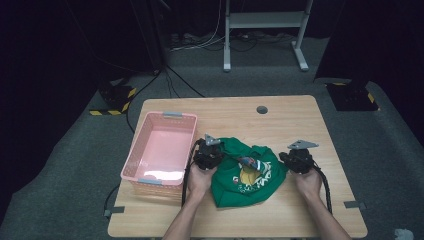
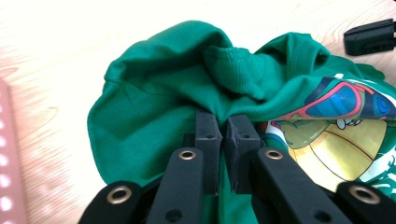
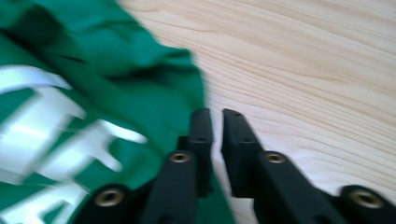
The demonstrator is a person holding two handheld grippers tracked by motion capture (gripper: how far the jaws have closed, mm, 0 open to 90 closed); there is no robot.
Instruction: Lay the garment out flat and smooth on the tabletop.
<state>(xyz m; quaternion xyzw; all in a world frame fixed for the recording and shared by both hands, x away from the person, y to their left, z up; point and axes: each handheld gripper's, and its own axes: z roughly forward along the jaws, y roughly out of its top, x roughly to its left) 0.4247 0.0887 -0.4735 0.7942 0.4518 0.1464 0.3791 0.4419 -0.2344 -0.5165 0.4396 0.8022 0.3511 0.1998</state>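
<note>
Light wood counter (image 1: pixel 295 120) on grey carpet floor (image 1: pixel 65 165), round cable hole (image 1: pixel 262 109) near its far edge. Room beyond the counter is dark, walls not readable. Behind the counter: white metal frame legs (image 1: pixel 227 35) of another desk, loose cables (image 1: pixel 200 42) on the floor at their base. Left-rear of the counter a black block with yellow-black hazard tape (image 1: pixel 117 100); a matching one (image 1: pixel 352 95) right-rear. Black cable (image 1: pixel 145 87) runs from the left block toward the counter. Grey tape tabs (image 1: pixel 352 204) on the counter's near edges. Light falls from overhead, bright on the counter only.
</note>
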